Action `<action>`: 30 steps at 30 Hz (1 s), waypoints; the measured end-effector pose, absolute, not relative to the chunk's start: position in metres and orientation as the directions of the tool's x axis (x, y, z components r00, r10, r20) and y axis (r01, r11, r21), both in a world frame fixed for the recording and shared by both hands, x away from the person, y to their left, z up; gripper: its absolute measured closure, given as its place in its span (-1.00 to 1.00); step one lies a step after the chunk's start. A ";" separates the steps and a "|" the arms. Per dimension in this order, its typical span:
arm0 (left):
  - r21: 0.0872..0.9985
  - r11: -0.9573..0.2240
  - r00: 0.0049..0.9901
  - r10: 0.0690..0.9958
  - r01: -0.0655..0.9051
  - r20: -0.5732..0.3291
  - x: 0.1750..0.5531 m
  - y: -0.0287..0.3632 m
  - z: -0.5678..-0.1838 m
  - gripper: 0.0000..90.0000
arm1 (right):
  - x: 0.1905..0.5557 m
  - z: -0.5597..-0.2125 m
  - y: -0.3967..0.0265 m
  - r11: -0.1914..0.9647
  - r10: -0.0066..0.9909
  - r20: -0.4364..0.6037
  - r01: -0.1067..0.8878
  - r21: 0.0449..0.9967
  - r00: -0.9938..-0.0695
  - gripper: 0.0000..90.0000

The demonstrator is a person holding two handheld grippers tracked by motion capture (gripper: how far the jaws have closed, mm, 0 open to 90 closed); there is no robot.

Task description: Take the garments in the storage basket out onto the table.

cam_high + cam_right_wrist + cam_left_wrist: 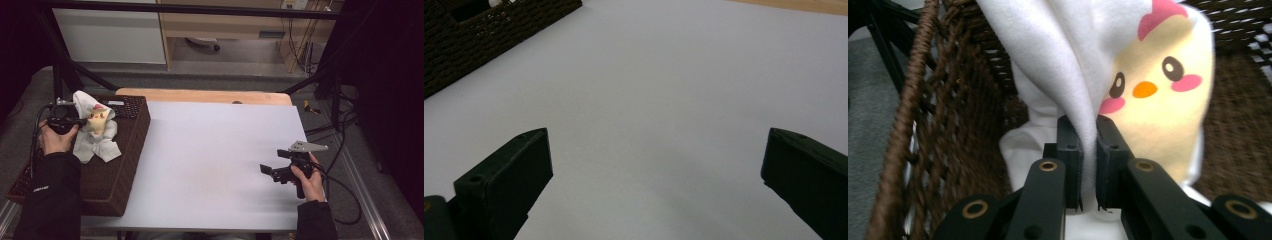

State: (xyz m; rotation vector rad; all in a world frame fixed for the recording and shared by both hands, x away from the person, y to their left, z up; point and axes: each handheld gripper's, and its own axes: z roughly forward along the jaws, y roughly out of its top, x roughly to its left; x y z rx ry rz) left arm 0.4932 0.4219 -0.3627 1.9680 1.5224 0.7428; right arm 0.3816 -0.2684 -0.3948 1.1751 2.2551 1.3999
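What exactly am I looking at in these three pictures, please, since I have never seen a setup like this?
A person at a white table holds a two-jaw hand tool in each hand. One camera looks down from above; the other two ride on the tools and look along their black jaws. The left gripper is shut on a white cloth printed with a yellow chick, over a brown wicker basket at the table's left. The right gripper is open over bare table and holds nothing.
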 end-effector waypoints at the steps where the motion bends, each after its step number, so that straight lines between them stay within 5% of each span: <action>1: 0.704 -0.217 0.210 0.973 0.676 0.098 0.493 0.422 -0.363 0.85 | 0.382 -0.395 -0.268 0.218 0.733 0.202 0.506 0.835 -0.649 -0.98; 14: 0.676 -0.199 0.285 0.958 0.709 -0.018 0.441 0.408 -0.362 0.79 | 0.381 -0.394 -0.269 0.215 0.732 0.203 0.504 0.837 -0.650 -0.98; 20: 0.696 -0.233 0.318 0.948 0.679 0.007 0.443 0.410 -0.370 0.48 | 0.381 -0.394 -0.269 0.214 0.734 0.204 0.505 0.836 -0.648 -0.98; 22: 0.727 -0.235 0.312 0.950 0.646 0.029 0.451 0.413 -0.368 0.02 | 0.381 -0.394 -0.269 0.214 0.734 0.205 0.507 0.835 -0.647 -0.98; 25: 0.738 -0.190 0.291 0.957 0.647 -0.009 0.460 0.416 -0.367 -0.27 | 0.381 -0.394 -0.268 0.217 0.733 0.202 0.504 0.836 -0.650 -0.98; 28: 0.723 -0.168 0.284 0.958 0.670 -0.040 0.479 0.421 -0.373 -0.16 | 0.381 -0.394 -0.268 0.219 0.731 0.200 0.502 0.837 -0.653 -0.98; 30: 0.690 -0.184 0.300 0.952 0.700 -0.050 0.486 0.421 -0.377 0.24 | 0.381 -0.394 -0.268 0.220 0.730 0.201 0.503 0.836 -0.653 -0.98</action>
